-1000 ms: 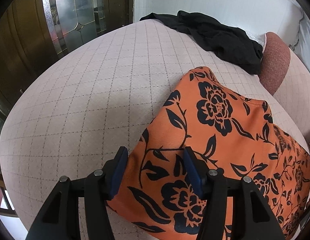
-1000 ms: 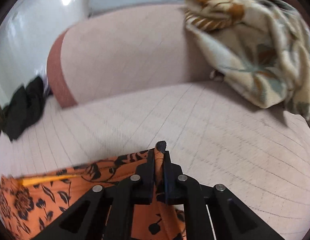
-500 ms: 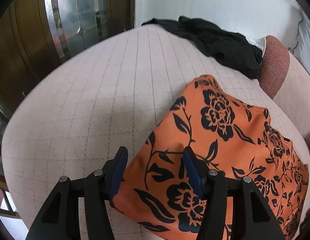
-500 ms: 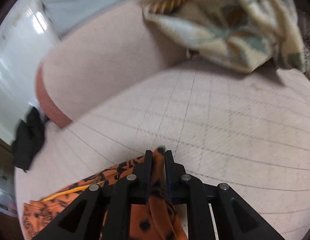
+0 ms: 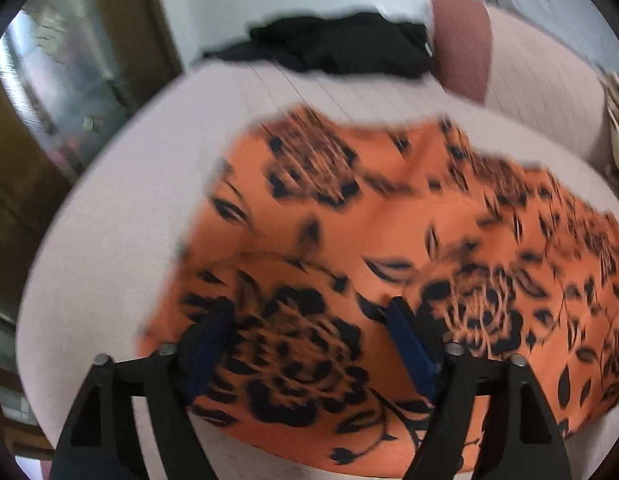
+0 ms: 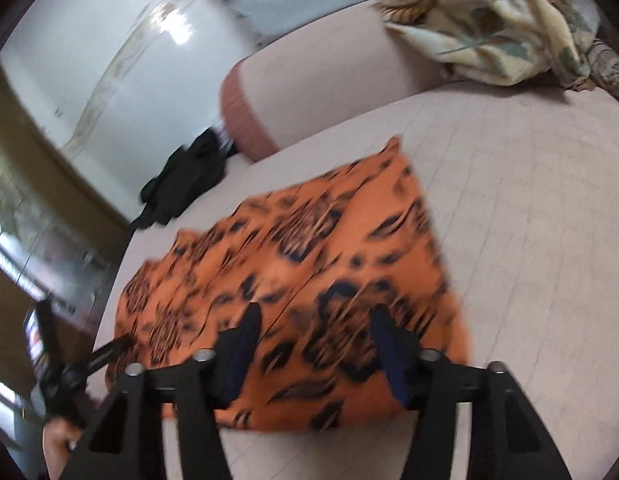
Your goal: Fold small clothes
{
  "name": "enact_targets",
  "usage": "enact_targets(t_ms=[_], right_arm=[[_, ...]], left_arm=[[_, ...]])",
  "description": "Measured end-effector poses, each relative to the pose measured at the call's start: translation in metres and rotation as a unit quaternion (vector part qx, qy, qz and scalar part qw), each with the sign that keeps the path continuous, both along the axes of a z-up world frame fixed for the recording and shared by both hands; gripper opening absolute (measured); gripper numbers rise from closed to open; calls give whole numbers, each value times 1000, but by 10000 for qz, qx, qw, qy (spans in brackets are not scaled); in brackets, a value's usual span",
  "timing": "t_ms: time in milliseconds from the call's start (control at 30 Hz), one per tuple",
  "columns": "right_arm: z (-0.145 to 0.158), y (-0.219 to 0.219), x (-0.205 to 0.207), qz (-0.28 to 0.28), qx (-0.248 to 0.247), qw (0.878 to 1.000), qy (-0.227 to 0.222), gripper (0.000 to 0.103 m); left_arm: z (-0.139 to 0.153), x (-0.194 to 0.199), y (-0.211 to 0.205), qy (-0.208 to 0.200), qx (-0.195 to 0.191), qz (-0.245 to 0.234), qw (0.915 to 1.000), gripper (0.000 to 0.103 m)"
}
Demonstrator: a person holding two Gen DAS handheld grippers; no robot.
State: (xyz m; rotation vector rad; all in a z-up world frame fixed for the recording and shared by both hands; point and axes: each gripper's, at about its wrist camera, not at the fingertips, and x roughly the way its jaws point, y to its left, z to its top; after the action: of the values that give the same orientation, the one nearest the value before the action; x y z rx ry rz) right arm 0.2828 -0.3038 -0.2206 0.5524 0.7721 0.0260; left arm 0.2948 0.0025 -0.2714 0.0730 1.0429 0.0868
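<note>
An orange garment with black flowers lies spread flat on the pale pink quilted bed. It also shows in the right wrist view. My left gripper is open and empty, just above the garment's near left part. My right gripper is open and empty, above the garment's near right part. Both views are blurred by motion. The left gripper also shows at the lower left of the right wrist view.
A black garment lies at the far end of the bed by the white wall. A pink bolster runs along the back. A cream floral blanket is heaped on it. A wooden door with glass stands to the left.
My right gripper opened and let go of the orange garment's edge, which now lies flat. Both grippers pulled back and up. The left gripper stayed open.
</note>
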Motion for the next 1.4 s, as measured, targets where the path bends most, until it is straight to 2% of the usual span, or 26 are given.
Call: enact_targets(t_ms=[100,133,233,300,467,533,600,667,700,867,1167,1233,1400], right_arm=[[-26,18,16,278,-288,9975,588,44],[-31,20,19,278,-407,9969,607,43],[-25,27,19,368,-699,9958,463,42],[-20,26,15,301,-655,9972,222,43],[0,29,14,43,-1034,9940,-369,43],[-4,27,25,52,-1035,9943,-260,43],[-19,25,37,51,-932,9956,124,43],[-32,24,44,90,-954,9945,418,43],[-29,26,43,62,-1031,9942,301,44],[-30,31,44,67,-1144,9929,311,46],[-31,30,45,74,-1106,9934,285,48],[-29,25,42,67,-920,9955,231,47],[-17,2,21,-38,95,9999,-72,49]], left_arm=[[-6,0,-6,-147,454,-10,9989,95],[-6,-1,-6,-136,483,-9,9987,95],[-5,-1,-2,-151,439,73,9989,95],[-3,-2,-1,-220,508,97,9984,95],[2,-6,-20,-469,774,-154,9958,95],[3,-8,-24,-518,809,-265,9950,95],[2,-10,-26,-566,818,-375,9943,95],[4,-15,-24,-578,798,-423,9942,95],[4,-17,-24,-584,778,-427,9943,95],[7,-22,-18,-614,706,-389,9949,95],[11,-31,-13,-561,546,-390,9962,95],[15,-38,-7,-506,316,-332,9977,95],[22,-61,25,-337,-377,48,9987,95]])
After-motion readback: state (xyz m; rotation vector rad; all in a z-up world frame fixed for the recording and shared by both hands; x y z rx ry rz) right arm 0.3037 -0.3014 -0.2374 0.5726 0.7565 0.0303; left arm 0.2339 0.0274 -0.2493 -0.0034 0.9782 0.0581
